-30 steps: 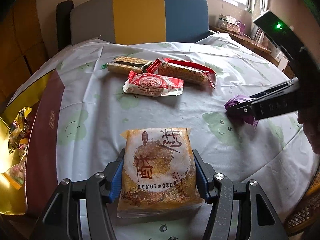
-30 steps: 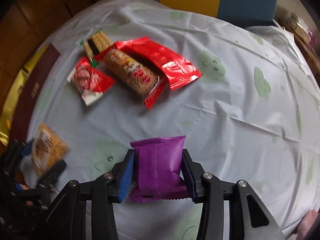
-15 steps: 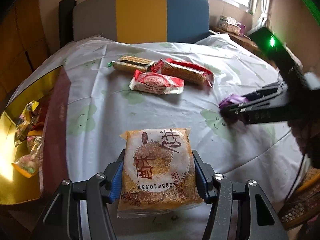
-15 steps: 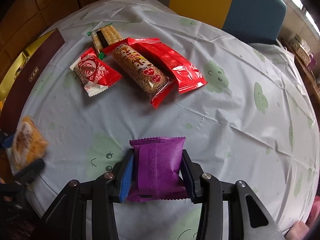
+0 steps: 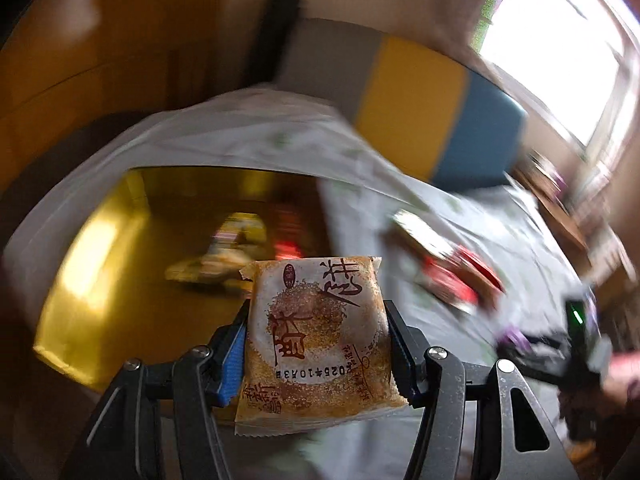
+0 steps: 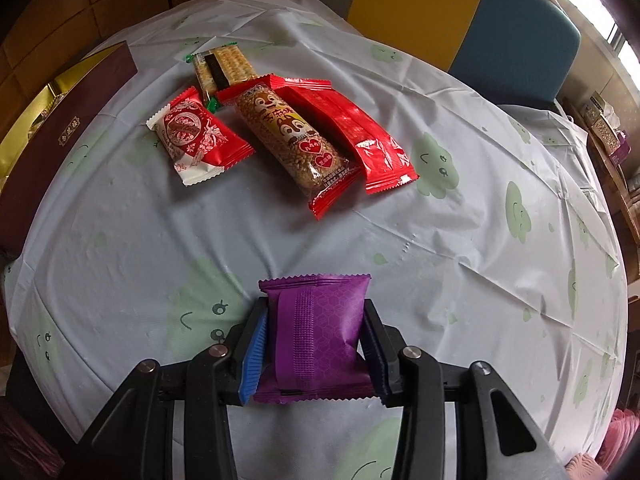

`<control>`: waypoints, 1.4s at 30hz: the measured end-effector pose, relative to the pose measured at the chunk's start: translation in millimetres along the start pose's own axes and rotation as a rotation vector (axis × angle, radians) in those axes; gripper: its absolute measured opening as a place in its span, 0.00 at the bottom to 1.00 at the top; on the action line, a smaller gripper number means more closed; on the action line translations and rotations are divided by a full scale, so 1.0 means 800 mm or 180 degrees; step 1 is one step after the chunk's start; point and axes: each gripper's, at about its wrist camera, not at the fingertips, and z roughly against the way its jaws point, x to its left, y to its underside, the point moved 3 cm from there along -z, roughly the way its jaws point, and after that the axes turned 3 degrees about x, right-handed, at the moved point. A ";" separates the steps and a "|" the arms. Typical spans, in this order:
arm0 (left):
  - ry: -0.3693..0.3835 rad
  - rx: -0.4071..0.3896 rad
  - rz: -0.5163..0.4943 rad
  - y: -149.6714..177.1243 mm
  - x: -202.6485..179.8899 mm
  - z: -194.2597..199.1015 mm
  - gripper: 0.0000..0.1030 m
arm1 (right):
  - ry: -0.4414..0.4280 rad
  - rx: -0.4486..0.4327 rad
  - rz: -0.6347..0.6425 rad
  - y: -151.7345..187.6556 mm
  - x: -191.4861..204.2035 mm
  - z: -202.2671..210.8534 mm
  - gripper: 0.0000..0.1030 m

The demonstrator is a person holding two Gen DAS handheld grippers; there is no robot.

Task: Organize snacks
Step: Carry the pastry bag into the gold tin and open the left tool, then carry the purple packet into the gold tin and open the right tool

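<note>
My left gripper (image 5: pixel 316 340) is shut on an orange-brown snack packet (image 5: pixel 316 336), held above the near edge of an open gold-lined box (image 5: pixel 100 248); the left wrist view is blurred. Several wrapped snacks (image 5: pixel 224 256) lie inside the box. My right gripper (image 6: pixel 316 340) is shut on a purple snack packet (image 6: pixel 320 328) over the table. On the tablecloth lie a red-and-white packet (image 6: pixel 196 136), a long squirrel-print bar (image 6: pixel 292 136), a plain red packet (image 6: pixel 352 128) and a cracker pack (image 6: pixel 224 68). The right gripper (image 5: pixel 532 344) shows at the right of the left wrist view.
The dark red side of the box (image 6: pixel 48 136) runs along the table's left edge. A grey, yellow and blue chair back (image 6: pixel 460 12) stands behind the table. Shelves with small boxes (image 6: pixel 604 128) are at the far right. A pale tablecloth (image 6: pixel 440 248) with green prints covers the table.
My left gripper has swung left and up with the orange packet, from over the cloth to over the gold box. The right gripper has barely moved, still gripping the purple packet.
</note>
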 end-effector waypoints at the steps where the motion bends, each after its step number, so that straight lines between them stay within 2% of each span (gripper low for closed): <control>1: -0.0072 0.0004 0.0095 -0.003 0.017 0.001 0.58 | 0.0005 0.0000 0.0005 -0.002 0.001 0.001 0.42; 3: -0.0177 0.0064 0.0349 -0.006 0.057 -0.002 0.58 | 0.0018 -0.0002 0.0020 -0.001 0.002 0.000 0.42; 7: -0.0307 0.0195 0.0639 0.001 0.100 -0.012 0.58 | 0.0039 -0.0006 0.0031 -0.002 0.004 -0.002 0.42; 11: -0.0292 0.0345 0.0734 0.012 0.109 -0.031 0.59 | 0.0045 -0.0009 0.0026 0.000 0.006 -0.002 0.42; 17: -0.0254 0.0574 0.0676 0.026 0.095 -0.062 0.59 | 0.0034 -0.0005 0.0016 -0.004 0.003 -0.008 0.42; 20: -0.0241 0.0573 0.0572 0.028 0.087 -0.064 0.64 | 0.0030 -0.0003 0.0013 -0.004 0.002 -0.008 0.42; 26: -0.0368 0.0441 0.0489 0.023 0.085 -0.055 0.65 | 0.0045 -0.0004 0.0028 -0.004 0.002 -0.008 0.42; 34: -0.0762 0.0169 0.0332 0.021 0.089 -0.025 0.65 | 0.0084 -0.0021 0.0067 -0.003 0.003 -0.009 0.41; 42: -0.0774 0.0089 0.0177 0.027 0.079 -0.011 0.65 | 0.0113 0.0004 0.0047 -0.001 0.009 -0.006 0.39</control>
